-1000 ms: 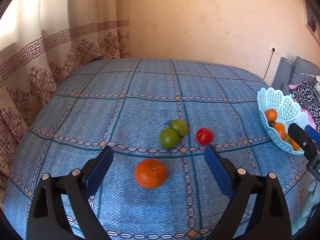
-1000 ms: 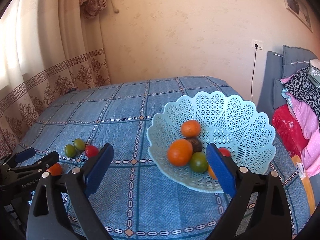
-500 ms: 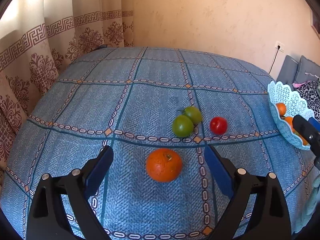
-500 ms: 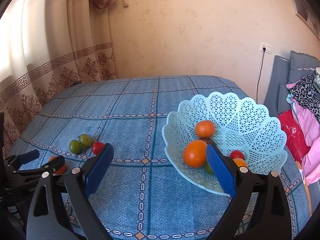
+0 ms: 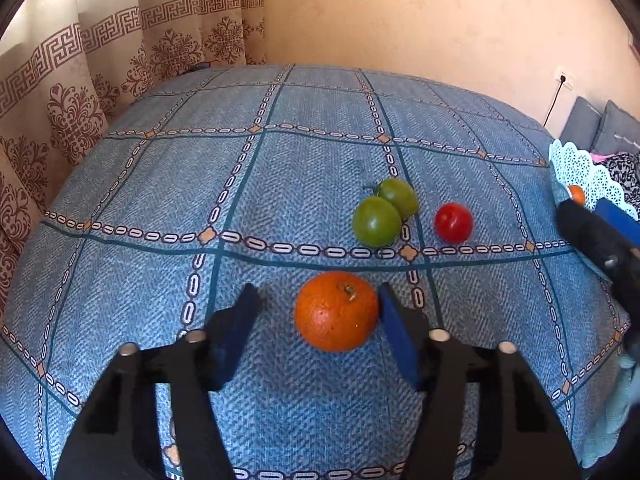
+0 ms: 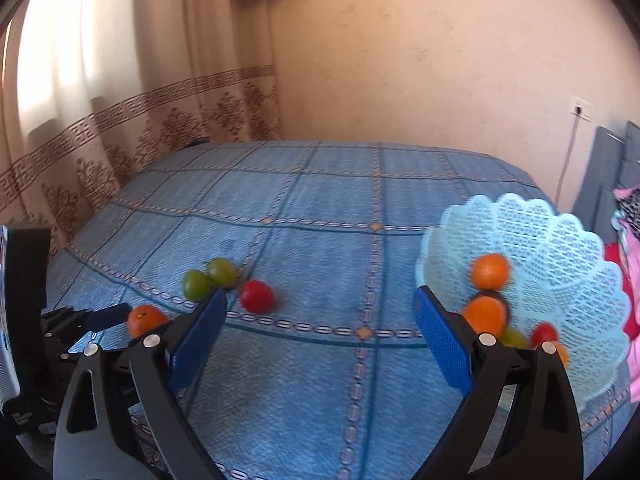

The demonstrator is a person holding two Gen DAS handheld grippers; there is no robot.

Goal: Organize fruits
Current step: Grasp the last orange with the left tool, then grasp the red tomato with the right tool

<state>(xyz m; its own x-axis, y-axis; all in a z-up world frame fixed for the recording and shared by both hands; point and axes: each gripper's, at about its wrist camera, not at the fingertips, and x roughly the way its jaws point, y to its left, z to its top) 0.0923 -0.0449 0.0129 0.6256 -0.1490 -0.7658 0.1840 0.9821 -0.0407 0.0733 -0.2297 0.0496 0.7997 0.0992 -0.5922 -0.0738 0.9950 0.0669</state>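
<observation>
From my right wrist camera, the right gripper (image 6: pixel 320 320) stands with its blue-padded jaws wide apart and nothing between them, above the blue checked tablecloth (image 6: pixel 320 216). The pale blue lattice plastic basket (image 6: pixel 568 240) sits at right, holding oranges, a green fruit and a red one. Two green tomatoes (image 6: pixel 208 278) touch each other; a red tomato (image 6: pixel 256 296) lies just beside them. At left, the left gripper (image 6: pixel 120 320) brackets a loose orange (image 6: pixel 145 319); its jaws have just been closing.

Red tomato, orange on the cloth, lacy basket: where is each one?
red tomato (image 5: pixel 453 222): left wrist view, middle of its skin.
orange (image 5: pixel 336 312): left wrist view, front face.
lacy basket (image 6: pixel 560 248): right wrist view, inner wall.
</observation>
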